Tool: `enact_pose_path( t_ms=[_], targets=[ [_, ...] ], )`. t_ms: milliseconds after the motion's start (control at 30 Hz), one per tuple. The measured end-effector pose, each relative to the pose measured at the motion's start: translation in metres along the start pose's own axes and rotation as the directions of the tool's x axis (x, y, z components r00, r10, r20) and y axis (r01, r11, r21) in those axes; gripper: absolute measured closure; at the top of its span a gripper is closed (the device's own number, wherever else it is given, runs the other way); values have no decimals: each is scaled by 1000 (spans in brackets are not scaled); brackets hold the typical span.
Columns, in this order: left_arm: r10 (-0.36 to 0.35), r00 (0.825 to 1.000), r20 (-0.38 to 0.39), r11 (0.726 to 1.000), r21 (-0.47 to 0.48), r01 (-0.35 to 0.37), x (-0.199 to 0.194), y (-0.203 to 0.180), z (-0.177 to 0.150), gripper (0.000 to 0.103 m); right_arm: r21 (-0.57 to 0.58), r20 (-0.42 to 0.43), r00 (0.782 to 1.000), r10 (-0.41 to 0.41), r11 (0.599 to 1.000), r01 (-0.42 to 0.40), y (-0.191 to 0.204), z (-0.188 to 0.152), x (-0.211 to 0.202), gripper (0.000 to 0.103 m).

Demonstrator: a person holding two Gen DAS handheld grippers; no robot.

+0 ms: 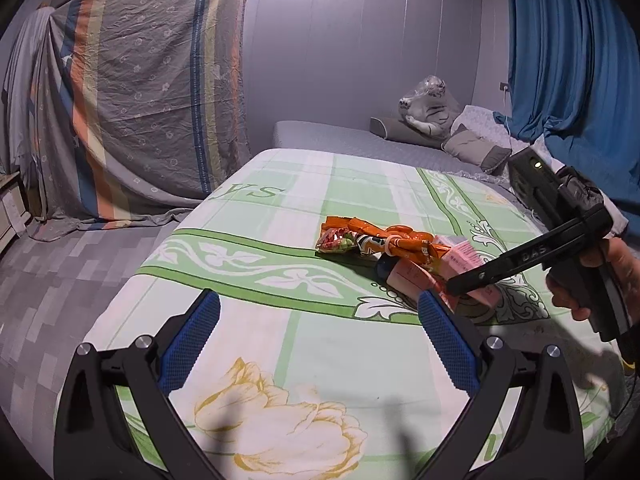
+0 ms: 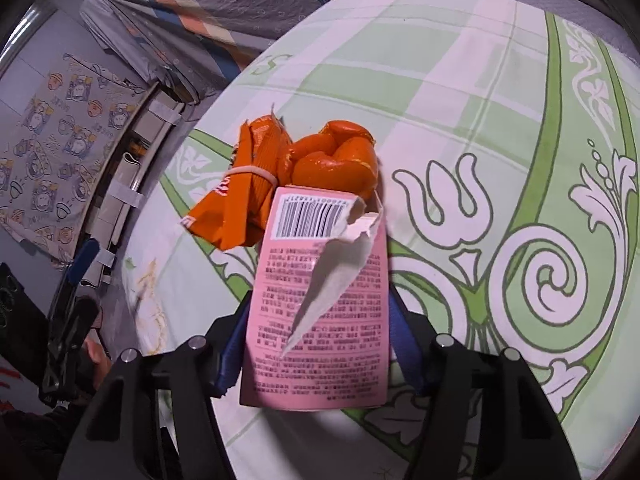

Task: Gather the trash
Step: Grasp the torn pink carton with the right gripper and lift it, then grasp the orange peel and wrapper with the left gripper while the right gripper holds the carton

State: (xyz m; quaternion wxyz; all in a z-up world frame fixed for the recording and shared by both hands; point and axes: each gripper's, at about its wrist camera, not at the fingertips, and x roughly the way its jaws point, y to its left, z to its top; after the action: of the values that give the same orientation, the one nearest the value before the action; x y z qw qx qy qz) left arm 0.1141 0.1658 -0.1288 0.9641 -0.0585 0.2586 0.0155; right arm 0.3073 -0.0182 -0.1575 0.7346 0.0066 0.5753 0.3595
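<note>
A heap of trash lies on a green-and-white patterned sheet: orange wrappers tied with a rubber band, a small red-green wrapper and a torn pink carton. In the right wrist view the pink carton sits between the blue pads of my right gripper, which is shut on it, with the orange wrappers just beyond. My left gripper is open and empty, short of the heap. The right gripper shows from the side at the carton.
The sheet covers a rounded raised surface. A striped grey cloth drapes furniture at the left. A grey bed with pillows and a wrapped plush toy lies behind. Blue curtains hang at the right.
</note>
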Motion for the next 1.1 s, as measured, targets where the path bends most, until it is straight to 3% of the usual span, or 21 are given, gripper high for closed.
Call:
enact_pose_path(
  t_ms=[167, 267, 400, 533, 867, 967, 1100],
  targets=[
    [-1, 1000, -14, 998, 61, 2, 4, -12, 4, 8, 22, 90, 992, 89, 996, -91, -5, -17, -40, 44],
    [-14, 1000, -14, 985, 170, 16, 12, -26, 6, 8, 52, 145, 980, 134, 988, -143, -15, -33, -66, 44],
    [-75, 997, -36, 937, 338, 82, 32, -47, 9, 8, 72, 209, 963, 171, 979, -190, -22, -59, -91, 43],
    [-130, 988, -86, 888, 434, 154, 58, -63, 18, 8, 73, 263, 946, 191, 973, -217, -24, -84, -111, 43],
    [-134, 976, -173, 838, 505, 205, 109, -87, 42, 8, 84, 314, 926, 211, 965, -248, -27, -100, -126, 43],
    [-97, 975, -198, 839, 511, 187, 128, -89, 46, 8, 89, 318, 923, 217, 962, -256, -29, -101, -125, 43],
    [-105, 966, -236, 849, 485, 211, 143, -85, 48, 8, 99, 323, 920, 223, 959, -267, -32, -102, -122, 43]
  ],
)
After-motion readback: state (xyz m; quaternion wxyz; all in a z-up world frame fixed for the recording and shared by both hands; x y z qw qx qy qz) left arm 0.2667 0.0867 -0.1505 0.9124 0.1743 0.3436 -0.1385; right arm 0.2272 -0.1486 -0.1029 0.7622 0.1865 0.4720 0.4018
